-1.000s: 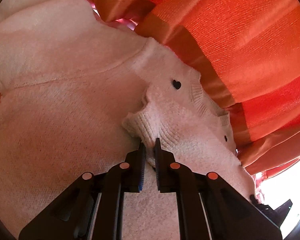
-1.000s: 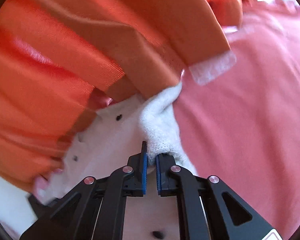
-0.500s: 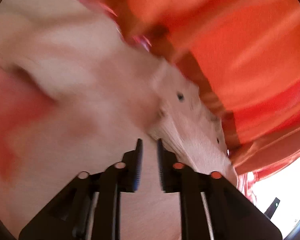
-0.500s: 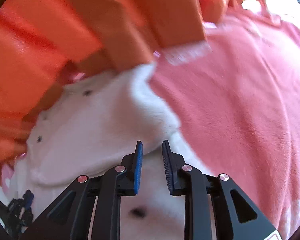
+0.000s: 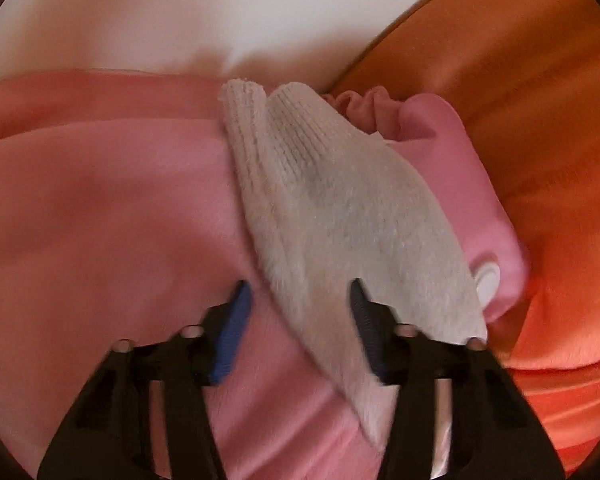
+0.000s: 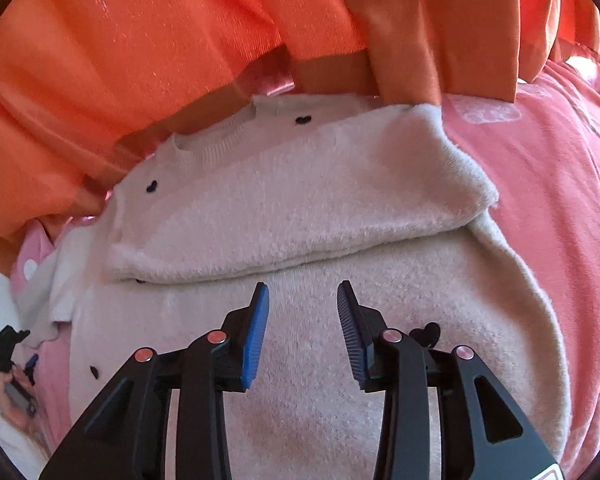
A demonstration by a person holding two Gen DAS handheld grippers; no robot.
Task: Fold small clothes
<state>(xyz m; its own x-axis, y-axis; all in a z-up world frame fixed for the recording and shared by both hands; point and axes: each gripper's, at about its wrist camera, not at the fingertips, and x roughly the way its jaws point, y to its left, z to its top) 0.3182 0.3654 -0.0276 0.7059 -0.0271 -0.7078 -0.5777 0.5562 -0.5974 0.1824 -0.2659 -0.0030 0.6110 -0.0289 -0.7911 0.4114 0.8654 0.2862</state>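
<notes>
Bedding: we count one pink blanket (image 6: 548, 184) under everything, soft and loose; it would ruck up if we dragged cloth across it.
Curtain: one orange drape (image 6: 140, 60) hangs in pleats along the far edge of the bed, its hem lying over the top of the garment; we would keep the tongs clear of it.
Sweater: one small cream knit sweater (image 6: 320, 368) lies flat on the blanket, right under the right-hand tool, with its top part folded down so that a thick fold edge (image 6: 284, 248) runs across it. We judge it light, limp and fuzzy: no stiffness, so any lifted part will sag, but the nap should grip well on ribbed pads.
Sleeve: we see one loose sleeve (image 5: 340, 200) stretched out over the blanket in the left view, with a single ribbed cuff (image 5: 260, 112) at its far end. We would pinch the cuff, where the knit is denser, and a corner of the hem for the body.
Pink garment: one small piece (image 5: 460, 184) with a white patch lies beside the sleeve.
Heart dots: we count about six dark ones, blur permitting.
Right gripper (image 6: 302, 320): jaws apart and opening, nothing between them, just above the knit.
Left gripper (image 5: 298, 322): jaws apart and opening, the sleeve's near end lying loose between them.
</notes>
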